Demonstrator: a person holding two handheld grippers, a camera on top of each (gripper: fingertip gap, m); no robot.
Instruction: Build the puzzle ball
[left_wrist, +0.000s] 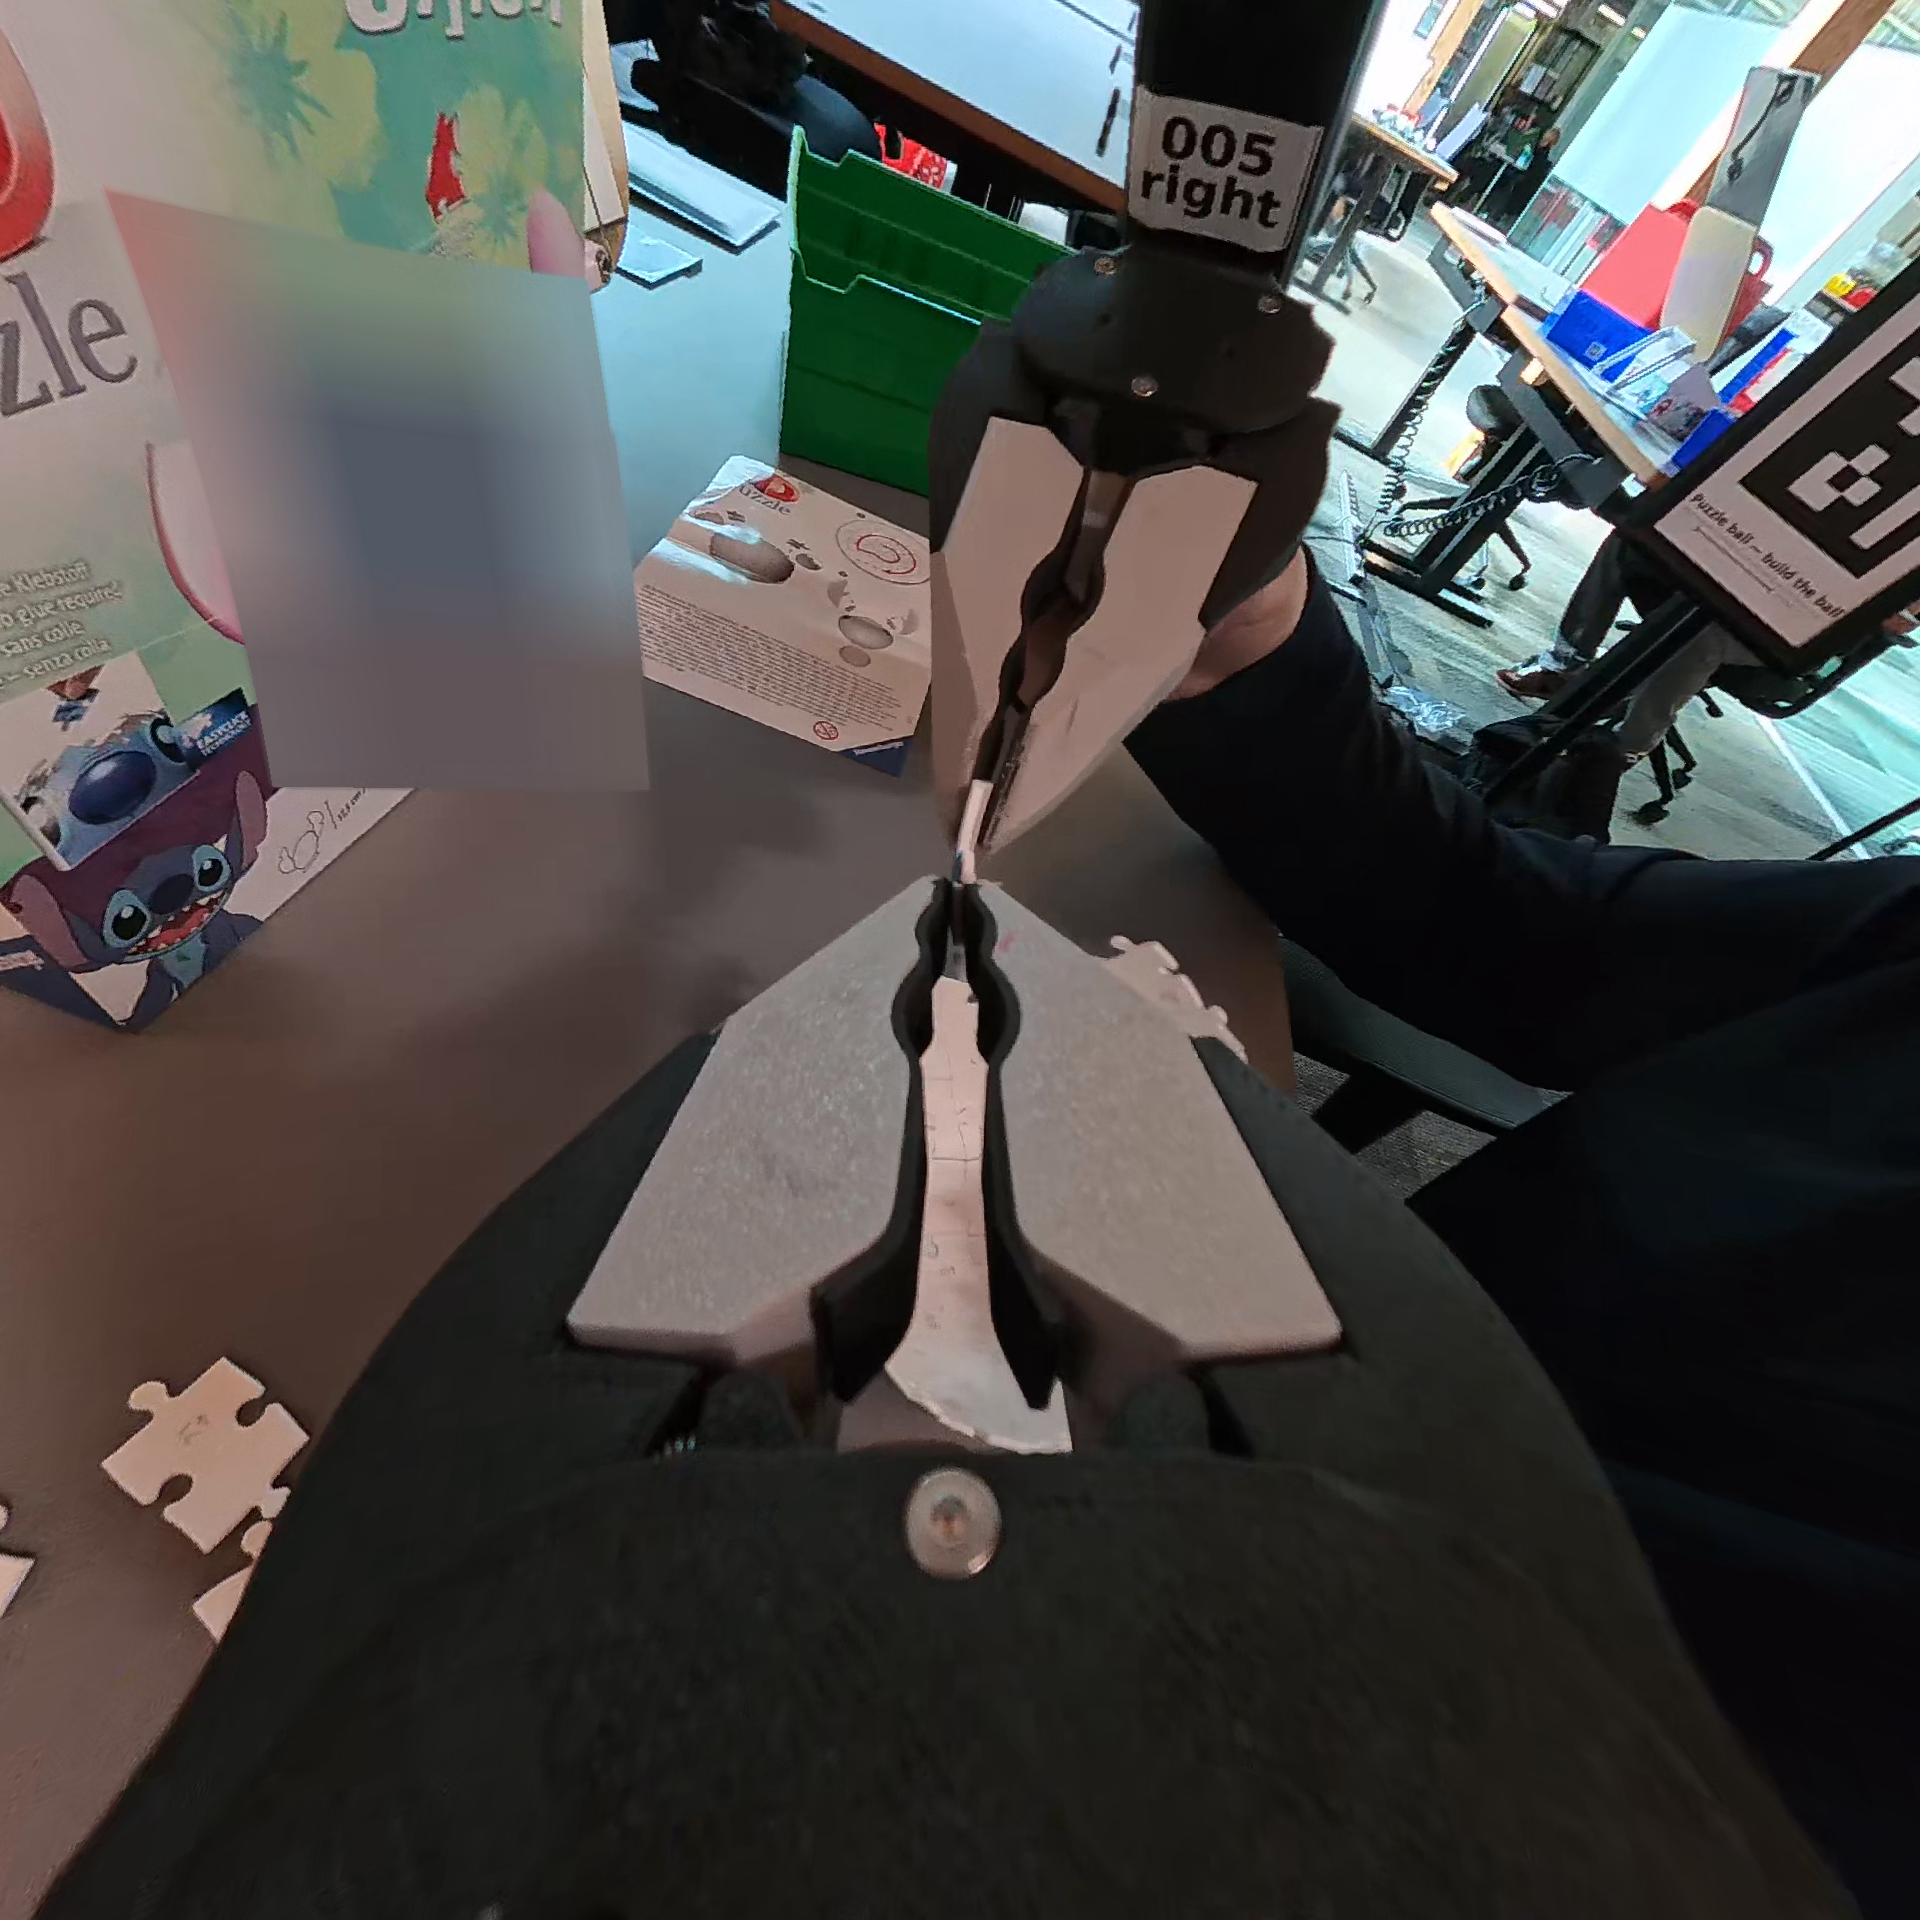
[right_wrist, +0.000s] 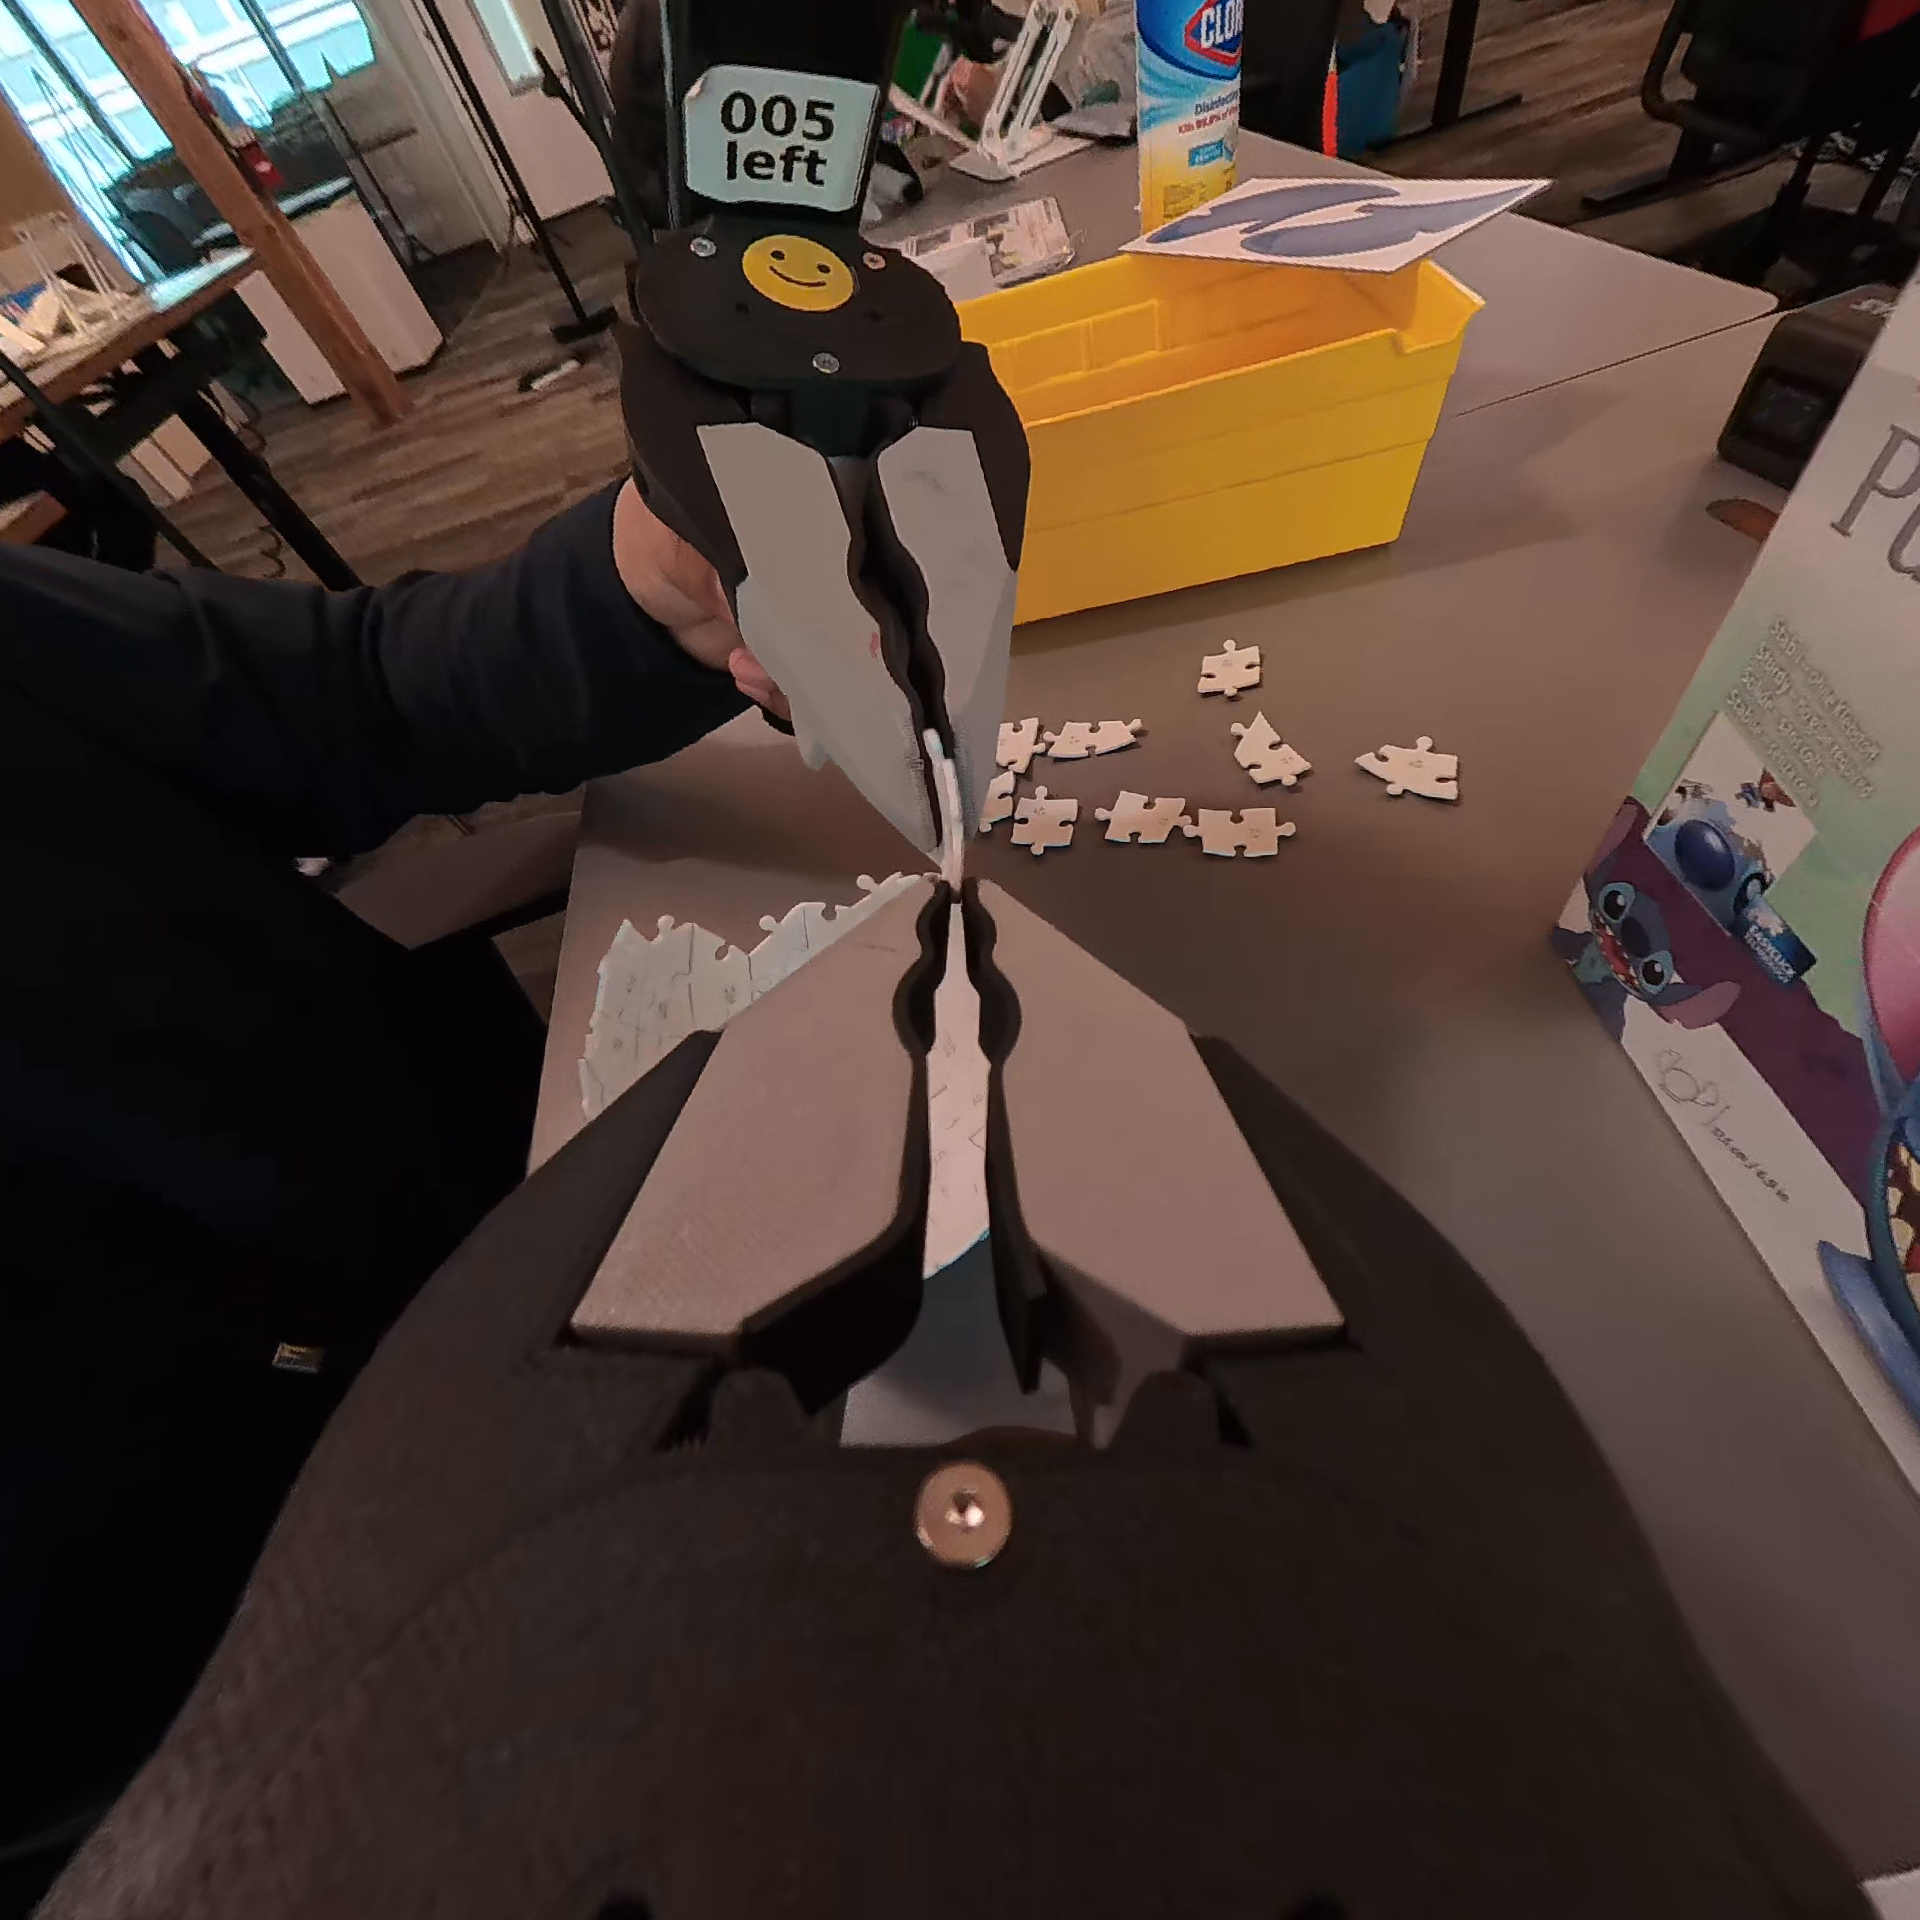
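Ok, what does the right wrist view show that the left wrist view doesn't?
Only the right wrist view: a yellow bin, an assembled puzzle section and scattered loose pieces. Only the left wrist view: a green bin and an instruction sheet. Both: the left gripper and right gripper tip to tip, each shut on a white puzzle piece.

Left gripper (left_wrist: 956, 883) points forward over the table, jaws pressed nearly together with a thin white sliver pinched between them. Facing it, tip to tip, the right gripper (left_wrist: 971, 831) angles down from above, jaws also squeezed narrow around a white edge. Each is gripped by a hand (right_wrist: 686, 592) in a dark sleeve (right_wrist: 343, 675), the forearms coming in from opposite sides.
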